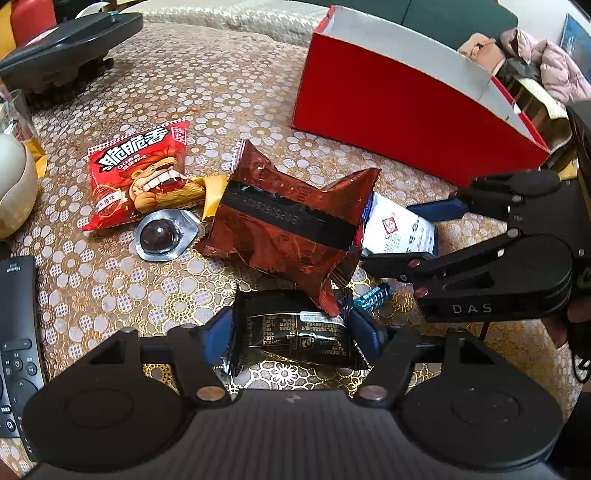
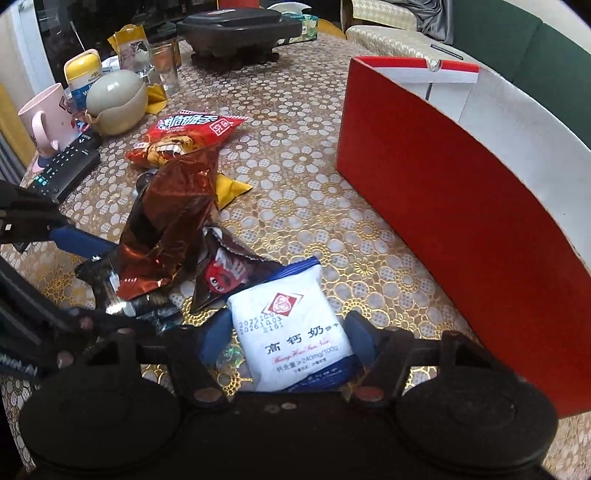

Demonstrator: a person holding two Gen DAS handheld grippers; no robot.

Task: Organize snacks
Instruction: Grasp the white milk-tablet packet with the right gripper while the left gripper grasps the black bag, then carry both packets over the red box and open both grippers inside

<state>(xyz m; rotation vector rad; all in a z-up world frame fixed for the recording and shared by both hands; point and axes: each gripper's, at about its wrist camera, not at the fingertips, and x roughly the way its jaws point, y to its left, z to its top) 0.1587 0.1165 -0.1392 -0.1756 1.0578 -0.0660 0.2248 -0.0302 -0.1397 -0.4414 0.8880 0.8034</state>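
Note:
My left gripper (image 1: 291, 328) has its jaws on both sides of a black snack packet (image 1: 295, 336) that lies on the table. A crumpled brown foil bag (image 1: 291, 225) rests partly on it. My right gripper (image 2: 291, 339) has its jaws on both sides of a white milk-tablet packet (image 2: 295, 332), which also shows in the left wrist view (image 1: 402, 229). A red lion snack bag (image 1: 136, 177), a foil-sealed chocolate ball (image 1: 162, 236), a yellow wrapper (image 1: 214, 192) and a small blue candy (image 1: 373, 295) lie nearby. A brown candy bag (image 2: 229, 277) lies under the foil bag.
An open red box (image 1: 399, 122) with a white inside stands at the back right, and shows in the right wrist view (image 2: 461, 221). A remote control (image 1: 18, 332), a pink mug (image 2: 44, 118), a round beige container (image 2: 114, 101), a glass (image 2: 166, 62) and a dark stand (image 2: 236, 33) crowd the left and back.

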